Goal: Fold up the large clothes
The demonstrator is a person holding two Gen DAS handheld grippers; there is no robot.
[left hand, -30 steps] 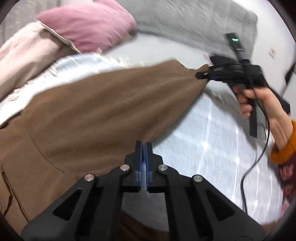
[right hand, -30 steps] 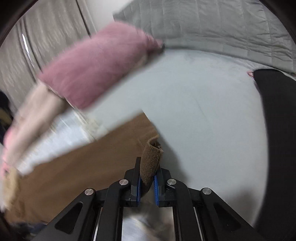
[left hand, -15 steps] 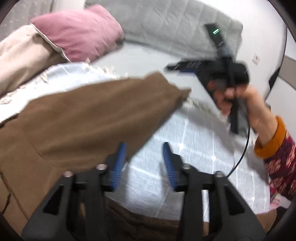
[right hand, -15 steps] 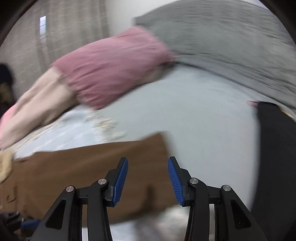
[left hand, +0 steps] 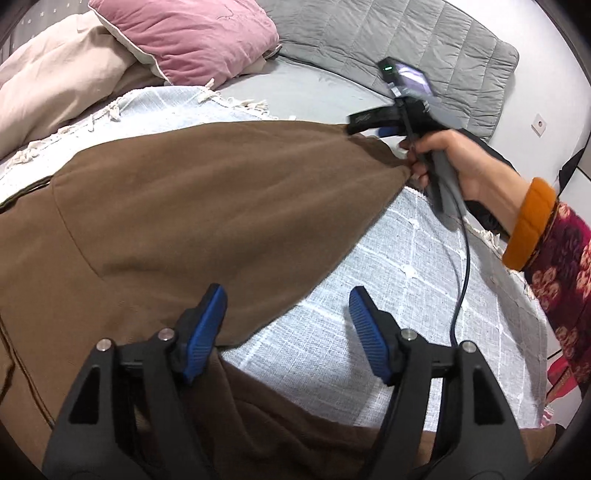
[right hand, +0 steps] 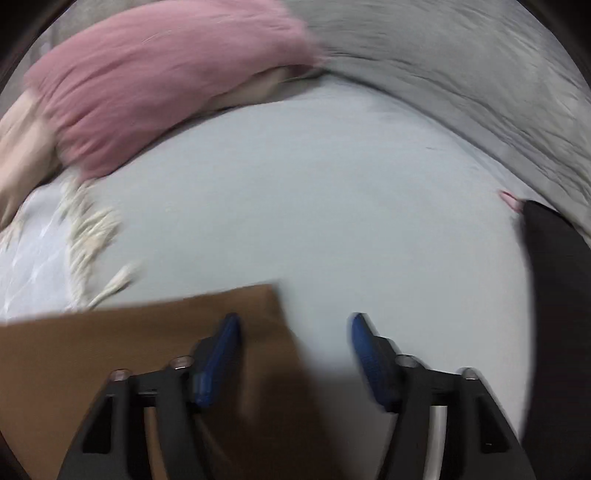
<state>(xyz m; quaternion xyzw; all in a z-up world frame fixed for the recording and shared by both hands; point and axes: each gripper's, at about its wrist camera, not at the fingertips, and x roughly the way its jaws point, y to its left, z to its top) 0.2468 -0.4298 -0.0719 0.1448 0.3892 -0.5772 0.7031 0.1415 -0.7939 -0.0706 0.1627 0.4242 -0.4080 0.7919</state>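
A large brown garment [left hand: 192, 214] lies folded over on a pale checked blanket [left hand: 406, 273] on the bed. My left gripper [left hand: 288, 325] is open and empty, its left pad [left hand: 207, 325] over the garment's folded edge. My right gripper [left hand: 373, 123] shows in the left wrist view at the garment's far corner, held by a hand [left hand: 465, 166]. In the right wrist view the right gripper [right hand: 291, 354] is open and empty, with the brown corner [right hand: 147, 332] lying flat under its left finger. That view is blurred by motion.
A pink pillow [left hand: 192, 33] and a beige pillow [left hand: 51, 77] lie at the head of the bed. A grey quilt [left hand: 406, 48] is bunched along the far side. A black item [right hand: 554, 295] lies at the right. The blanket has a tasselled fringe [right hand: 92, 236].
Both grippers were shut on the garment's edge and corner a second ago. Both have opened and let the cloth drop flat onto the bed. The right gripper has swung over the corner.
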